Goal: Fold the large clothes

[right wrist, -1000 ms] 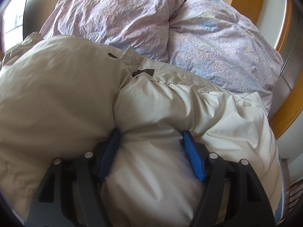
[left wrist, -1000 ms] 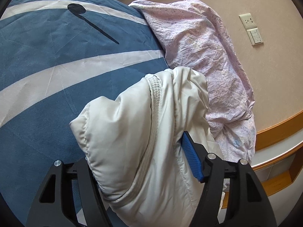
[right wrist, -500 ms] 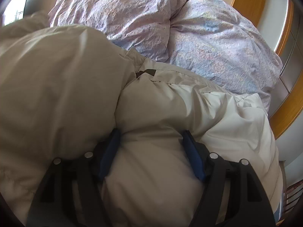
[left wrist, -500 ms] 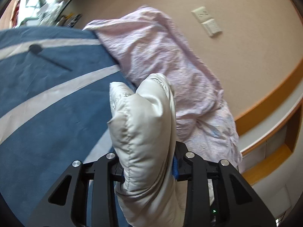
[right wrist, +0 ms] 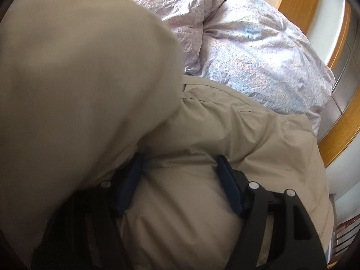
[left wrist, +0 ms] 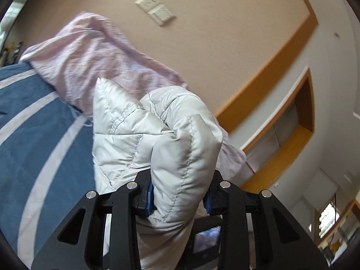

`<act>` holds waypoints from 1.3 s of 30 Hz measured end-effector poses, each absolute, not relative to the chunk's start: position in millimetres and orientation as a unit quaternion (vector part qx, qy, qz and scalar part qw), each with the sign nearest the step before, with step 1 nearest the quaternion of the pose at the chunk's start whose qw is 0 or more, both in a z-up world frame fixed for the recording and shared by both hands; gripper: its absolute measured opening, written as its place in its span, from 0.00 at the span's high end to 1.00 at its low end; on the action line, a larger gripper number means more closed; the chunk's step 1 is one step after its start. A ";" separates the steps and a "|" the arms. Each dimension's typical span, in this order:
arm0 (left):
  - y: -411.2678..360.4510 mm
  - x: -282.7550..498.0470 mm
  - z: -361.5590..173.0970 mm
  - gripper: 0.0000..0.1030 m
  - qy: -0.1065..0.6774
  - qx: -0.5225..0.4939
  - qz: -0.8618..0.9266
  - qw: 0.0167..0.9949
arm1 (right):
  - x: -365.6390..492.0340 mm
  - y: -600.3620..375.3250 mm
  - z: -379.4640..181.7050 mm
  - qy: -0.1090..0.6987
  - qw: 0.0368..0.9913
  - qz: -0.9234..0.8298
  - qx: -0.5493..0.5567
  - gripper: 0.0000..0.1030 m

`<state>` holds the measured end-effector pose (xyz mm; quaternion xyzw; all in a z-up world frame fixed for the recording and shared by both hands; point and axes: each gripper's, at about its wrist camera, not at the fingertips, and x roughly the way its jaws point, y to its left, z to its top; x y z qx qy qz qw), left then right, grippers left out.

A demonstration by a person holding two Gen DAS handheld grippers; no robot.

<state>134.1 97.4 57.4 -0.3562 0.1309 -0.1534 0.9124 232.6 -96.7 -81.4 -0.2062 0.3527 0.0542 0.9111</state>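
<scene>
Left gripper point(left wrist: 178, 199): fingers are clamping a thick bunch of the quilted off-white jacket point(left wrist: 157, 139). Blue pads are pressing into the fabric on both sides. The jaws have just been closing, with the jacket between them throughout. The gripped fold is standing up above the fingers, stitched seams and a zipper edge showing at its top.

Behind the fold, in the left wrist view, the bed's blue cover with pale stripes point(left wrist: 33, 123) is filling the left side. A crumpled pink duvet point(left wrist: 94, 58) is lying along the wall past it. A wall socket and switch plate point(left wrist: 155, 9) are sitting on the beige wall above. Wooden trim point(left wrist: 270, 67) is running diagonally at right. The whole view is appearing tilted.

Right gripper point(right wrist: 180, 182): fingers are standing wide, with a puffy bulge of the same jacket point(right wrist: 225, 135) filling the gap and both blue pads sunk into it, so they are grasping the jacket. This part of the garment is resting on the bed, just in front of the pink duvet point(right wrist: 258, 51).

A large, blurred swell of the jacket fabric is covering the upper left of the right wrist view and hiding part of the left finger. A wooden bed frame edge point(right wrist: 337, 139) is showing at right.
</scene>
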 end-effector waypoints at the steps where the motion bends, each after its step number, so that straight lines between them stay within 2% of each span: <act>1: 88.8 134.6 61.2 0.68 0.131 -0.347 -0.160 0.915 | 233.8 -96.8 -80.0 0.355 0.909 0.056 -0.211 0.33; 4: 59.2 136.5 77.4 0.68 0.126 -0.314 -0.176 0.925 | 234.8 -105.6 -69.1 0.361 0.902 0.061 -0.228 0.30; 7: 34.3 136.1 89.3 0.69 0.120 -0.290 -0.192 0.930 | 225.1 -123.6 -53.9 0.345 0.907 0.062 -0.233 0.21; 15: -23.6 141.3 95.0 0.69 0.129 -0.237 -0.238 0.933 | 174.1 -224.0 -6.7 0.297 0.941 0.076 -0.139 0.14; 27: -131.9 164.3 65.7 0.68 0.200 -0.166 -0.318 0.912 | 166.9 -410.2 8.6 0.310 0.944 0.022 0.111 0.14; 35: -208.5 174.7 25.5 0.68 0.267 -0.074 -0.345 0.897 | 181.7 -453.6 28.1 0.311 0.912 0.122 0.237 0.14; 39: -229.4 177.7 12.1 0.67 0.273 -0.040 -0.347 0.896 | 199.3 -438.9 50.3 0.322 0.896 0.197 0.232 0.14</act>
